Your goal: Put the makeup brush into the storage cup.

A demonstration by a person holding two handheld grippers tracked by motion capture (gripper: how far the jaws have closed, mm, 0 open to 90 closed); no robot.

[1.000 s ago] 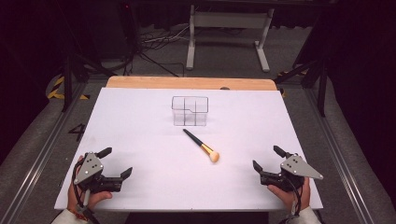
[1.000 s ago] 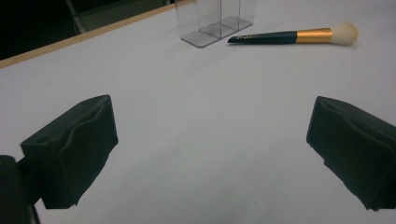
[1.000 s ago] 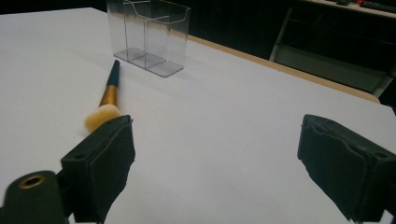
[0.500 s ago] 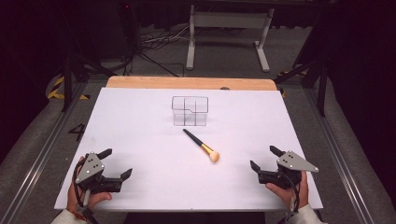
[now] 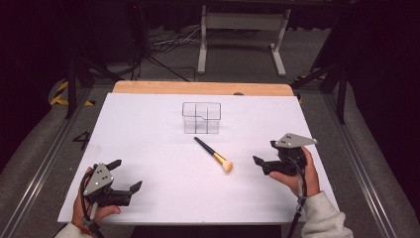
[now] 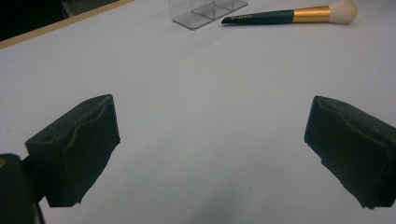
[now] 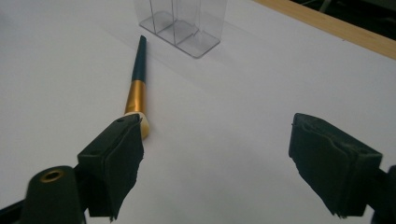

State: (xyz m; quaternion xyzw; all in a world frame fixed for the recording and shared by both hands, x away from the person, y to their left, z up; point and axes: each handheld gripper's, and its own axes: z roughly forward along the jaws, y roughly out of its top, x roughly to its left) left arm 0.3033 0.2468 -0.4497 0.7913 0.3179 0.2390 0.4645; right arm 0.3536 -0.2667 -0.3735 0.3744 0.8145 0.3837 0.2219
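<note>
Table [image 5: 148,148]: white top, wooden far edge. Organizer [image 5: 200,118]: clear, 4 compartments, mid-table. Brush [image 5: 213,154]: dark handle, gold ferrule, lying just before the organizer, bristles toward my right gripper [image 5: 265,156]. Its jaws, spread, have just been closing with nothing between them. My left gripper [image 5: 125,174]: jaws spread, holding nothing, near corner.

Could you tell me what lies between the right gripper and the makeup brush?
Nothing: in the high view, bare white table separates the right gripper from the makeup brush.
</note>
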